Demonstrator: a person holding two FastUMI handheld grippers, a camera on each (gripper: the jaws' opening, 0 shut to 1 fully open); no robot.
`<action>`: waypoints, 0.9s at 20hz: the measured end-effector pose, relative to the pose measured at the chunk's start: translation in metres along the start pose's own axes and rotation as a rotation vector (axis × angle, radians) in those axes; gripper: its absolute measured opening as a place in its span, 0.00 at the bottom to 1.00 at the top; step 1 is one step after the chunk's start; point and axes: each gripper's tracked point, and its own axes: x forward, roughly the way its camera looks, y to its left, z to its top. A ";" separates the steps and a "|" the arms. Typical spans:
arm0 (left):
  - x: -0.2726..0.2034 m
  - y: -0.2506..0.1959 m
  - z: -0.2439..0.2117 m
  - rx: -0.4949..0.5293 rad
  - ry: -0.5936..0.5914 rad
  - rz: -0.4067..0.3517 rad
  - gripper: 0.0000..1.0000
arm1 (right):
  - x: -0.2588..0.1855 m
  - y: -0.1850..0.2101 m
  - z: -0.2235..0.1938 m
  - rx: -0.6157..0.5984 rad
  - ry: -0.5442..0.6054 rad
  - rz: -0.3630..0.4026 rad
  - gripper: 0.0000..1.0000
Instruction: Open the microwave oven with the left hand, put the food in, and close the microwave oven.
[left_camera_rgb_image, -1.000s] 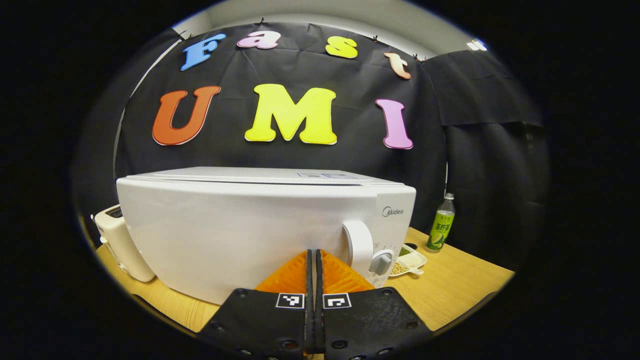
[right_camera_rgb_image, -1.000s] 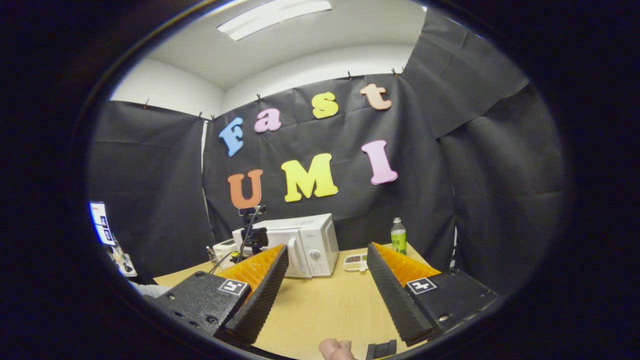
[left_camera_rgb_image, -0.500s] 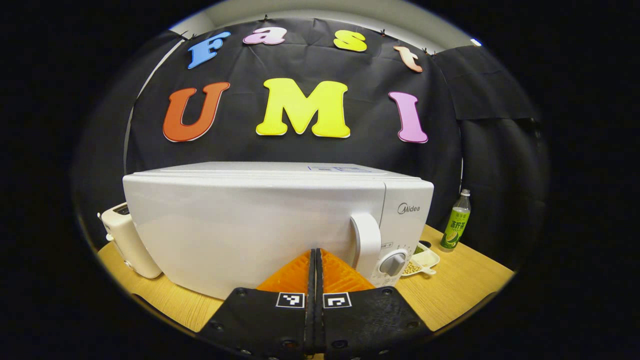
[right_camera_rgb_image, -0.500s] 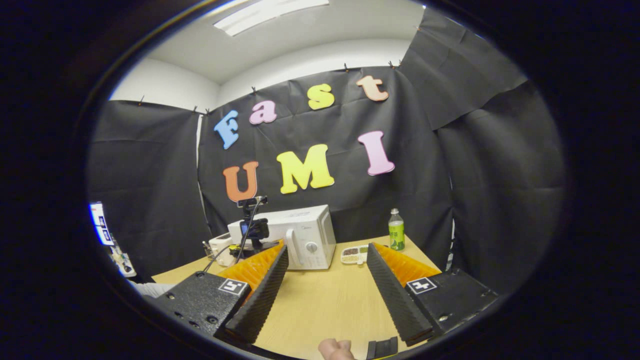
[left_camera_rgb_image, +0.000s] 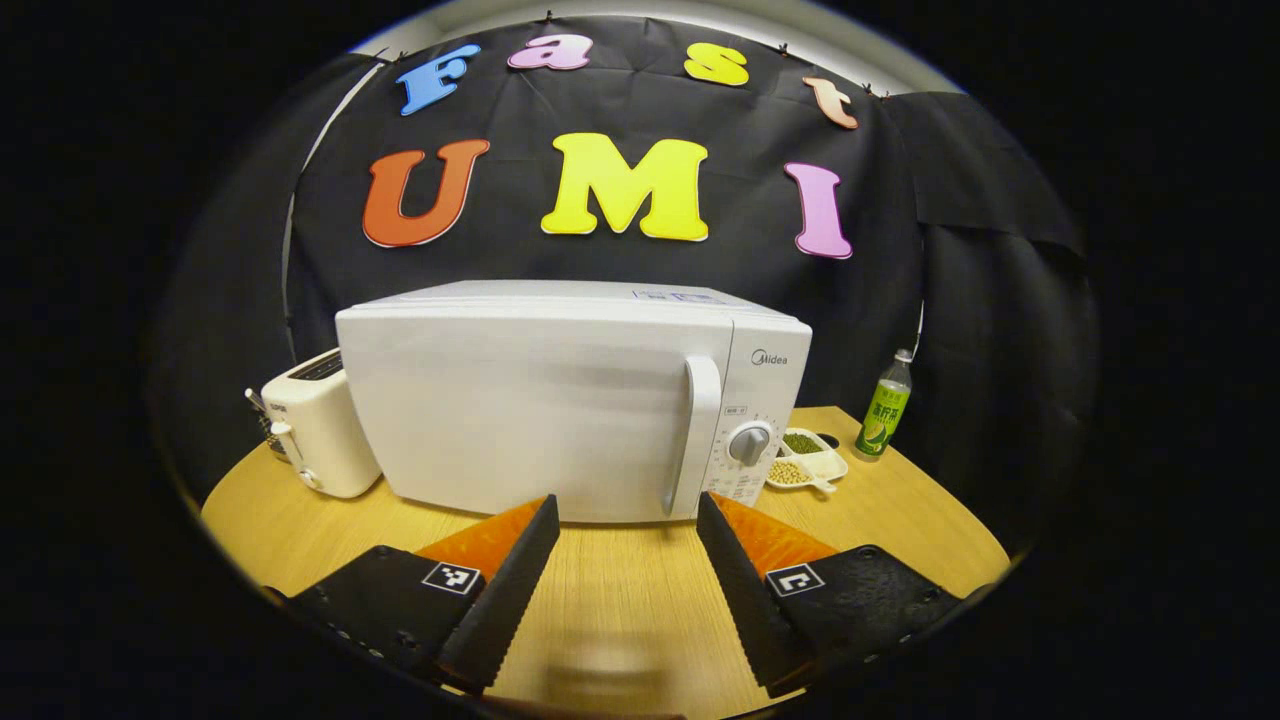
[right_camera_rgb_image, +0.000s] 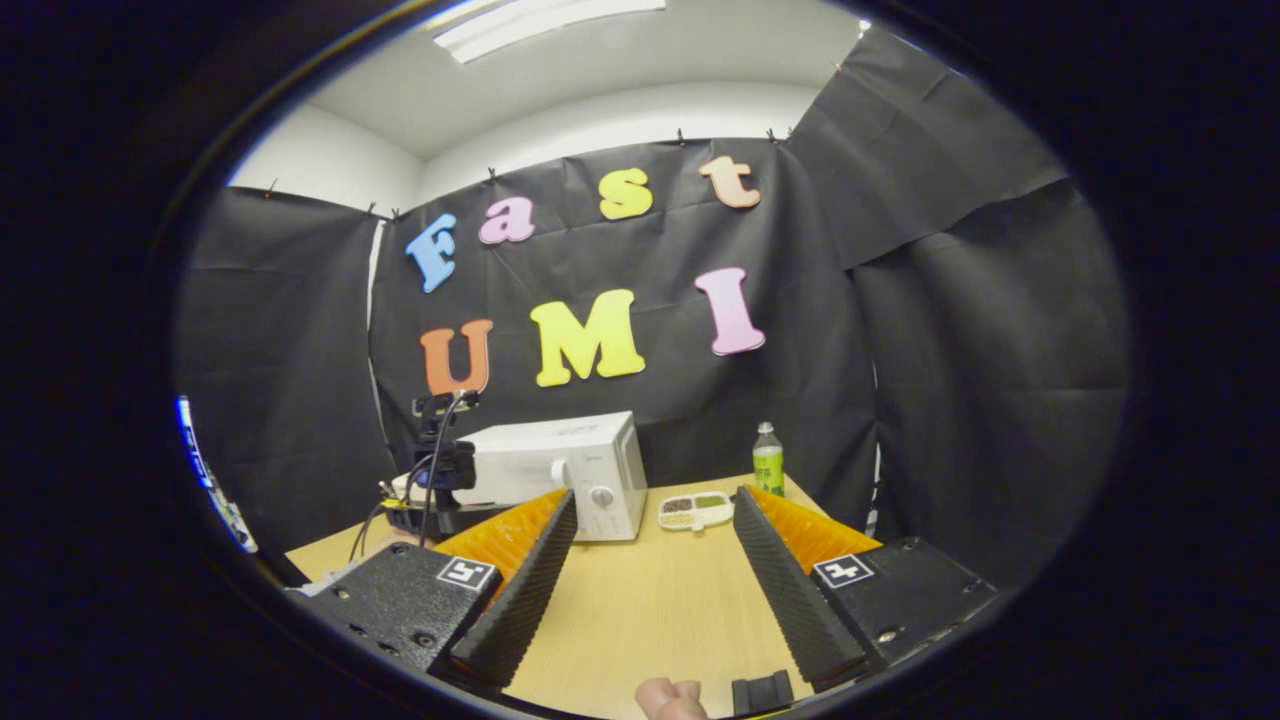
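Note:
The white microwave (left_camera_rgb_image: 560, 400) stands on the wooden table (left_camera_rgb_image: 620, 600) with its door shut; the handle (left_camera_rgb_image: 697, 430) and a grey knob (left_camera_rgb_image: 750, 443) are at its right. My left gripper (left_camera_rgb_image: 625, 505) is open, a short way back from the door and touching nothing. A white divided dish of beans (left_camera_rgb_image: 805, 460) lies on the table right of the microwave. In the right gripper view the microwave (right_camera_rgb_image: 560, 465) and the dish (right_camera_rgb_image: 695, 510) are far off, and my right gripper (right_camera_rgb_image: 655, 497) is open and empty above the table. The left gripper's body with its camera (right_camera_rgb_image: 440, 480) shows left of the microwave.
A cream toaster (left_camera_rgb_image: 315, 425) stands left of the microwave. A green bottle (left_camera_rgb_image: 885, 410) stands upright at the back right, beyond the dish. Bare tabletop (right_camera_rgb_image: 640, 600) stretches between my right gripper and the microwave. A person's fingertip (right_camera_rgb_image: 668, 697) shows at the bottom edge.
My left gripper, shut and close against the microwave's door a second ago, has drawn back and opened. The right gripper has stayed open and turned slightly.

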 end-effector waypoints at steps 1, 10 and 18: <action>-0.014 0.001 0.004 0.000 -0.015 0.005 0.88 | 0.000 0.001 0.000 -0.007 0.003 -0.012 1.00; -0.169 0.026 0.070 -0.063 -0.198 0.071 0.83 | 0.002 0.026 0.022 -0.036 0.001 -0.024 0.91; -0.276 0.063 0.118 0.067 -0.282 0.211 0.95 | -0.027 0.022 0.072 -0.084 -0.073 -0.106 0.91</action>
